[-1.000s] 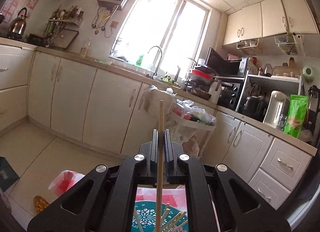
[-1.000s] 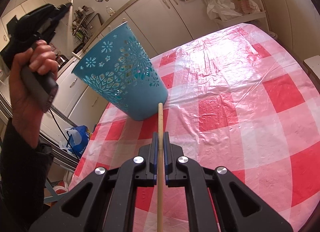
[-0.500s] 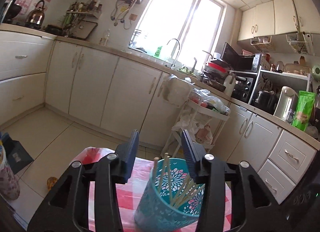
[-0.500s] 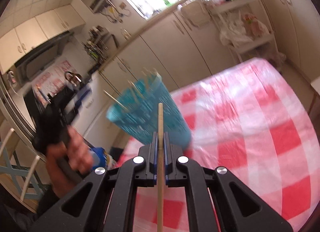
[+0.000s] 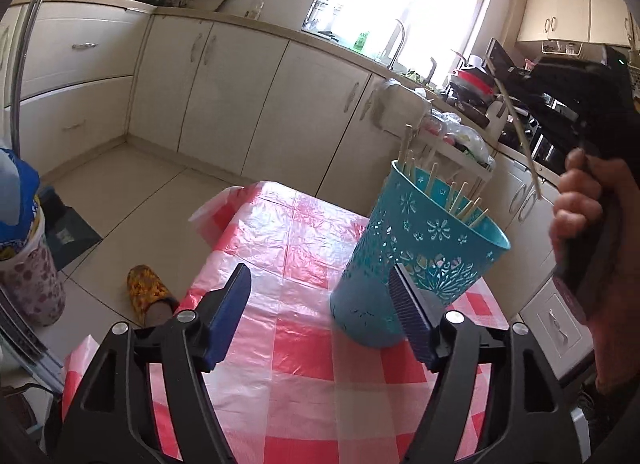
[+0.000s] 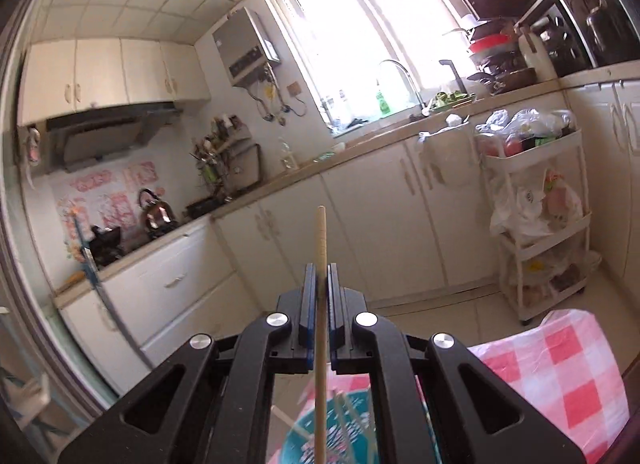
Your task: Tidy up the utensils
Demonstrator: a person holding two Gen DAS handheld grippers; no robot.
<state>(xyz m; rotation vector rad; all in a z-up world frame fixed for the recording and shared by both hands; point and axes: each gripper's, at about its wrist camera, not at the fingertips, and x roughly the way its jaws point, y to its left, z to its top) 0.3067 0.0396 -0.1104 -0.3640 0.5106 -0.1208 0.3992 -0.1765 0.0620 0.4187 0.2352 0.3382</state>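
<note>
A teal perforated cup (image 5: 420,260) stands on the red-checked tablecloth (image 5: 296,248), with several wooden chopsticks (image 5: 464,200) standing in it. My left gripper (image 5: 320,308) is open and empty, low over the cloth just left of the cup. My right gripper (image 6: 319,276) is shut on a wooden chopstick (image 6: 320,304) and holds it upright above the cup's mouth (image 6: 336,432). In the left wrist view the right gripper (image 5: 588,104) and its chopstick (image 5: 520,140) hang above and right of the cup.
White kitchen cabinets (image 5: 248,96) and a counter with a sink run behind the table. A white trolley (image 6: 536,224) with bags stands by the cabinets. A yellow slipper (image 5: 148,292) and a patterned bin (image 5: 28,276) lie on the floor left of the table.
My left gripper let its chopstick go into the cup, opened and dropped low beside the cup. My right gripper lifted its chopstick from the table to above the cup.
</note>
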